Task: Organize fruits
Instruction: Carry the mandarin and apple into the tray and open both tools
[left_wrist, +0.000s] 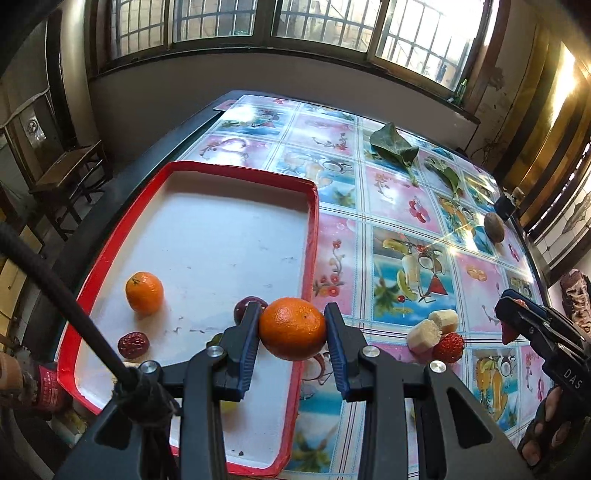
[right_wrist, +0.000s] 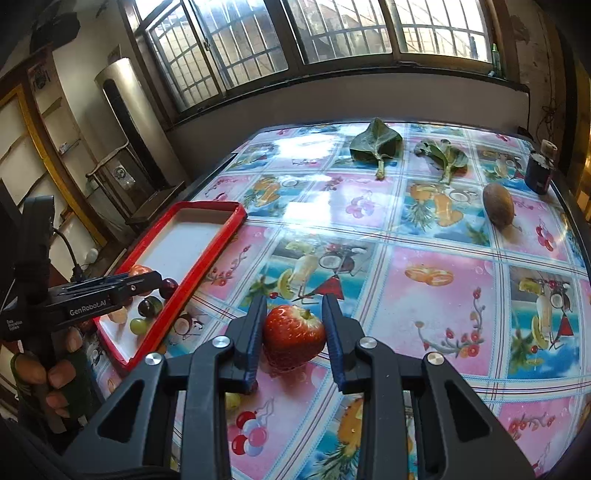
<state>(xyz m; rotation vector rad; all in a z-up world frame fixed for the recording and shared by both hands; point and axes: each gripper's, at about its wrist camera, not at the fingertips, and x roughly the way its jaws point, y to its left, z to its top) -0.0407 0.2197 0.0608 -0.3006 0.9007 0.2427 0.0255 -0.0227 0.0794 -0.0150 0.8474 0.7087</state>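
My left gripper (left_wrist: 293, 310) is shut on an orange (left_wrist: 293, 332), held over the right rim of the red tray (left_wrist: 312, 236). On the tray's white floor lie a mandarin (left_wrist: 144, 292), a red date (left_wrist: 133, 344) and a dark cherry (left_wrist: 243, 308). My right gripper (right_wrist: 294, 306) is shut on a strawberry (right_wrist: 293, 336) above the flowered tablecloth, to the right of the tray (right_wrist: 218, 236). A second strawberry (left_wrist: 448, 347) and two banana pieces (left_wrist: 434, 328) rest on the cloth. A kiwi (right_wrist: 498, 208) lies far right.
Two green leaves (right_wrist: 375, 142) (right_wrist: 443, 155) lie near the table's far edge, and a dark jar (right_wrist: 539, 171) stands at the far right corner. A chair (left_wrist: 70, 173) and shelves stand left of the table. Windows fill the wall behind.
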